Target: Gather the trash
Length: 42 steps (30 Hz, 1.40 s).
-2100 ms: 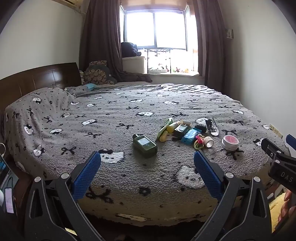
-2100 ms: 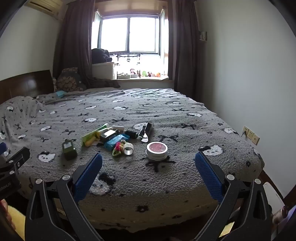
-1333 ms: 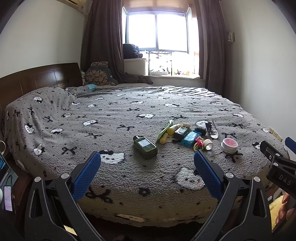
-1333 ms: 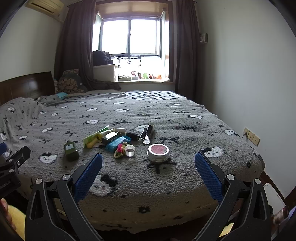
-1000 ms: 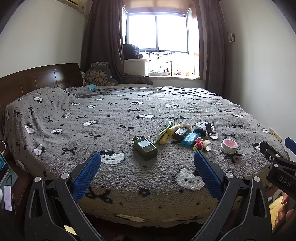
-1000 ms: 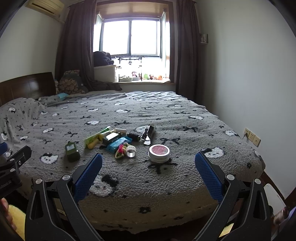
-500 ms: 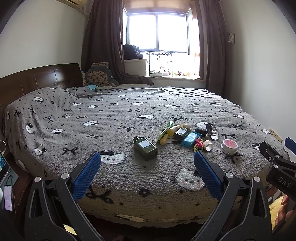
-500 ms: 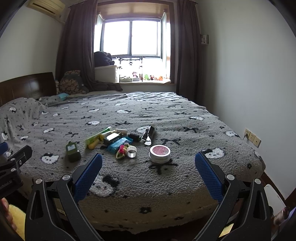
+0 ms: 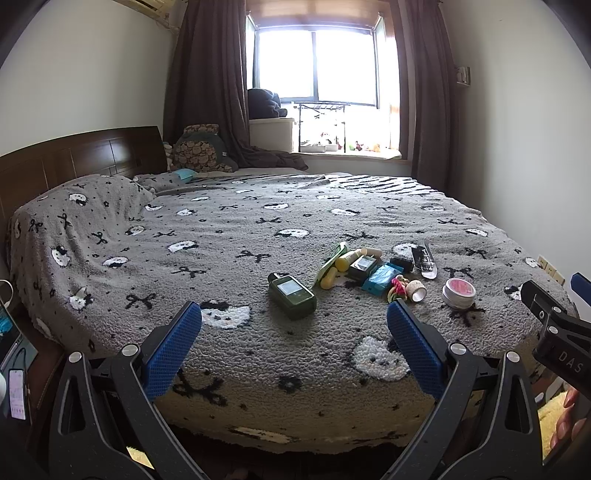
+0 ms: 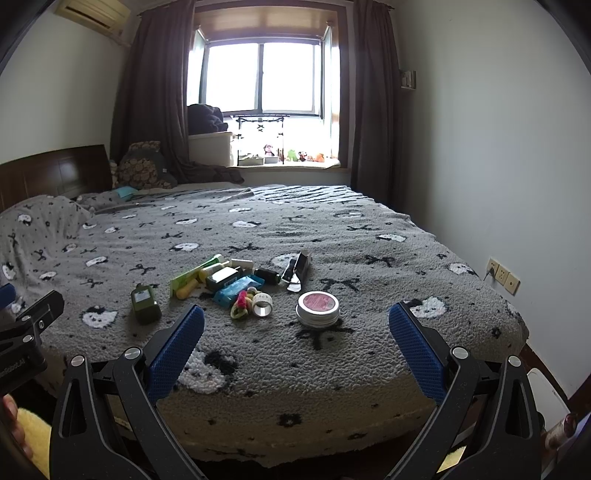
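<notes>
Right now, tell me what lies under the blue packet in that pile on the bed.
The blue packet rests mostly on the grey blanket; its far end leans against the dark box. Pink and yellow hair ties lie at its near edge. Anything beneath it is hidden.

Both views bedward (shared bed)

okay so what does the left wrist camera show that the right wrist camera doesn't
Only the left wrist view shows the phone lit up at the far left edge beside the bed.

Only the right wrist view shows the wall outlets, one with a plug in it, and the air conditioner high on the left wall.

Both show the grey blanket, the green bottle, the round tin and the small pile between them. The left gripper and right gripper are both open and empty.
</notes>
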Available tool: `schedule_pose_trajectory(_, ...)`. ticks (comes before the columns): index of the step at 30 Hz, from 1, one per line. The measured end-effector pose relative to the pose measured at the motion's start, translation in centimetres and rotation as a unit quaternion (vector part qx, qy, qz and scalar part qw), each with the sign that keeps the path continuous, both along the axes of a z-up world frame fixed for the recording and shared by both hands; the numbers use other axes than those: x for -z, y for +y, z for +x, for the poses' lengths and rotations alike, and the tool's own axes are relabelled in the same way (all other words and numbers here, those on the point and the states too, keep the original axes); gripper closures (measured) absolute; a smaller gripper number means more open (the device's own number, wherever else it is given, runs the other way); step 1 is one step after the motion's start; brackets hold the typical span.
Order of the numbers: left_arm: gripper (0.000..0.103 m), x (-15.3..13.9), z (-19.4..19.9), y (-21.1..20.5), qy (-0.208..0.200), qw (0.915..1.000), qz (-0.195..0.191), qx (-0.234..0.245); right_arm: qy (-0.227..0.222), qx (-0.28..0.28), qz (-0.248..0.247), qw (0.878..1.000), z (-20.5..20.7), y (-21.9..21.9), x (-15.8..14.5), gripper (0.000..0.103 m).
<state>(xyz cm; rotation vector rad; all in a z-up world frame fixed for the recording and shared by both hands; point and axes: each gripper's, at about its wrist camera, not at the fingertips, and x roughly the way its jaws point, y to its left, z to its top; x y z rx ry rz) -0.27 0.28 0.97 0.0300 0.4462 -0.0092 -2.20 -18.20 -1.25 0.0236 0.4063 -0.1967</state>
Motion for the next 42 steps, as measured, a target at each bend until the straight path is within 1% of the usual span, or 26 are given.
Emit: schedule_pose_trajectory(42,0.008,-0.52,0.15,0.39,-0.001,1.0000,-0.001,-0.003,-0.002,0.000,-0.002,1.000,0.06,0.01,-0.19,0.003)
